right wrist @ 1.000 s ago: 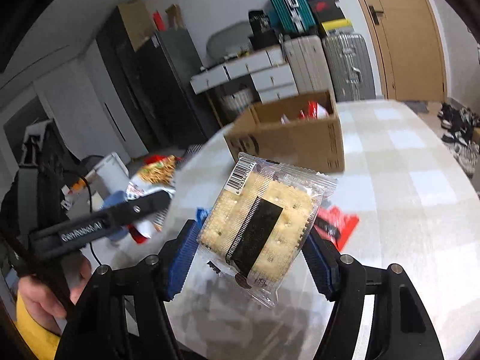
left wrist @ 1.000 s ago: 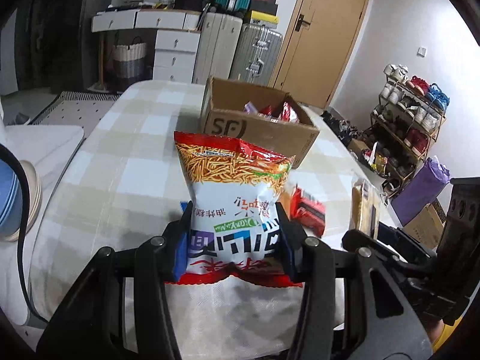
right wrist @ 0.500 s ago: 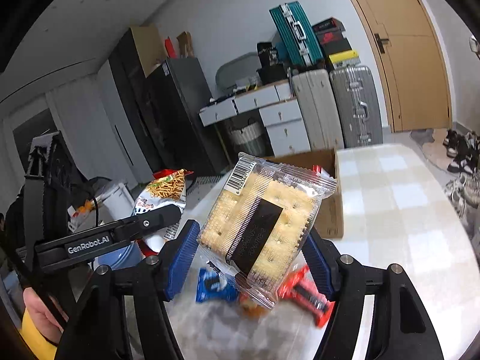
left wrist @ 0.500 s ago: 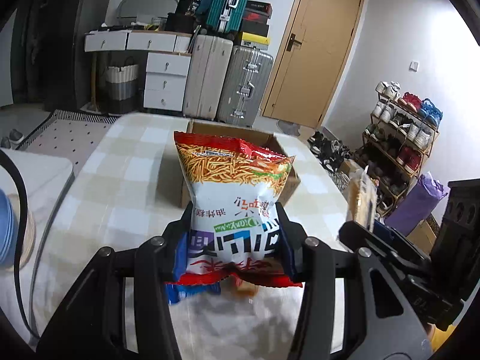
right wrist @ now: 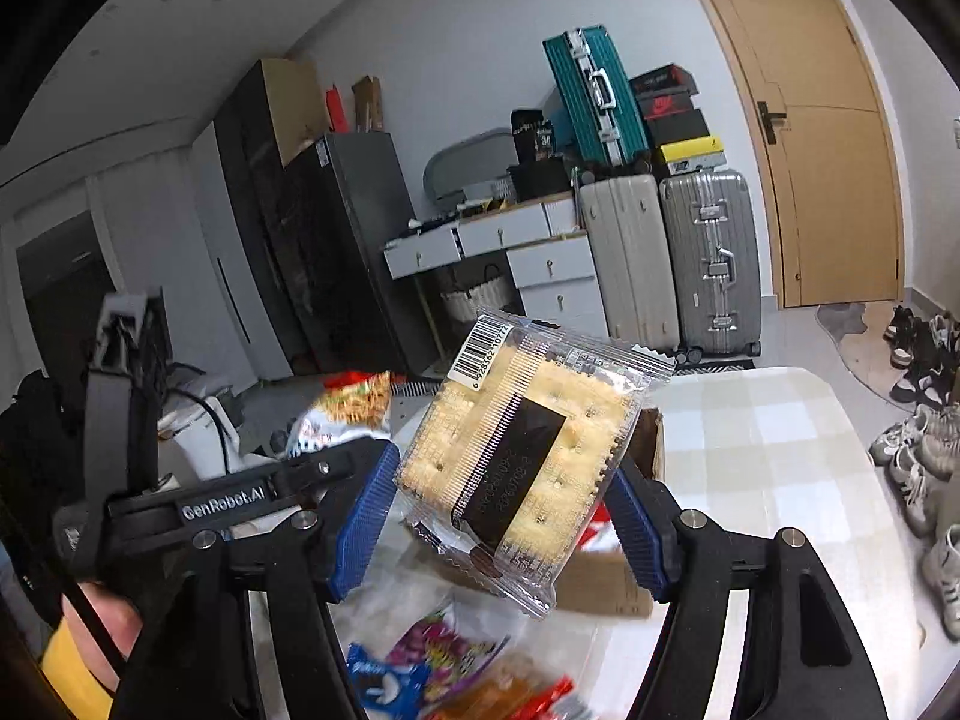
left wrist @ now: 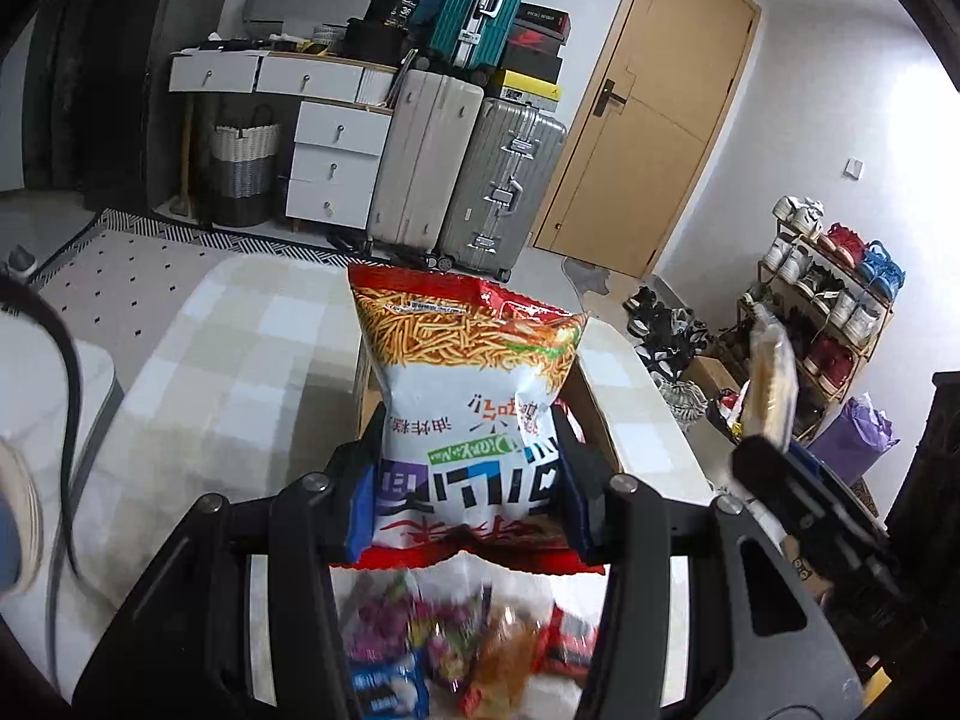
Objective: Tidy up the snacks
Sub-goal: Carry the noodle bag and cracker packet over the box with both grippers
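Left wrist view, item one: my left gripper (left wrist: 468, 492), angled downward over the checked table (left wrist: 228, 372), blue pads clamped on the lower part of a chip bag (left wrist: 468, 396). Bag upright, print upside down to the camera, red serrated top edge farthest from me, held clear of the tabletop. Behind the bag, partly hidden: cardboard box (left wrist: 594, 408), only its side walls showing at either edge of the bag.

Item two, same view, right edge: my right gripper (left wrist: 774, 450) seen side-on, level with the left and close beside it, carrying the cracker packet (left wrist: 771, 384) edge-on.

Item three, below both grippers: loose snack packets (left wrist: 456, 654) on the table, blurred; blue, purple, orange and red wrappers, kinds not readable.

Right wrist view, item four: my right gripper (right wrist: 501, 522), tipped somewhat downward, blue pads pressed against both sides of the clear cracker packet (right wrist: 522, 450). Packet tilted, barcode corner uppermost at left, black label across the middle, raised off the table. Box (right wrist: 651, 444) mostly hidden behind it.

Item five: my left gripper (right wrist: 264, 492) at the left of this view, branded arm pointing inward, chip bag (right wrist: 348, 414) at its tip. My hand (right wrist: 102, 618) on its handle, yellow sleeve (right wrist: 72, 684) below
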Tool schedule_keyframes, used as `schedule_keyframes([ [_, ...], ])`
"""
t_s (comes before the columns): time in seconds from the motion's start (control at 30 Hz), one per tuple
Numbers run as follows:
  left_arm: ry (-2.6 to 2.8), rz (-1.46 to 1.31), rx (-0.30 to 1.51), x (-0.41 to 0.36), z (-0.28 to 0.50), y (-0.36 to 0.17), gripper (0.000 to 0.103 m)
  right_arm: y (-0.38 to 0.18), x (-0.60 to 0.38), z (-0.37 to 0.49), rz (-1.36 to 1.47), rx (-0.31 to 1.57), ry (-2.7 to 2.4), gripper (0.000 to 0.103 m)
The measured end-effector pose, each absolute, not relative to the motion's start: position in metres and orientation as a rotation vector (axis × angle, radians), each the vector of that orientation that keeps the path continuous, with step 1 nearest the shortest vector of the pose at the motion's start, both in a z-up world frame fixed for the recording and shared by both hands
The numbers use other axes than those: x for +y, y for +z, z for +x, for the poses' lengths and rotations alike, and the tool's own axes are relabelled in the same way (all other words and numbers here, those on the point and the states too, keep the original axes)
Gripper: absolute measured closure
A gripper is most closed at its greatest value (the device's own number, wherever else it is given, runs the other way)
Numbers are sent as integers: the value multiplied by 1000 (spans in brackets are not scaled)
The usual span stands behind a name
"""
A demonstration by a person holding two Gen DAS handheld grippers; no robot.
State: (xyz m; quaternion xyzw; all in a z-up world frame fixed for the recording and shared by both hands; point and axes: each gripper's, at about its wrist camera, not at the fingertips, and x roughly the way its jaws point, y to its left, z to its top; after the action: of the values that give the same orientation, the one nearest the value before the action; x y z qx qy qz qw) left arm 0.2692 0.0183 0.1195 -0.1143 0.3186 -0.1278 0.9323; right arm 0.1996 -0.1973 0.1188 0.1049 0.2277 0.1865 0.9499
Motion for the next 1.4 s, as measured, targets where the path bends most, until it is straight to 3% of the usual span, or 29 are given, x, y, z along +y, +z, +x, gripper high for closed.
schedule_keyframes([
  [0.57, -222, -98, 802, -14, 431, 68, 58, 70, -175, 320, 137, 632, 353, 34],
  [1.4, -254, -93, 890, -27, 472, 2, 57, 23, -185, 363, 208, 807, 366, 34],
])
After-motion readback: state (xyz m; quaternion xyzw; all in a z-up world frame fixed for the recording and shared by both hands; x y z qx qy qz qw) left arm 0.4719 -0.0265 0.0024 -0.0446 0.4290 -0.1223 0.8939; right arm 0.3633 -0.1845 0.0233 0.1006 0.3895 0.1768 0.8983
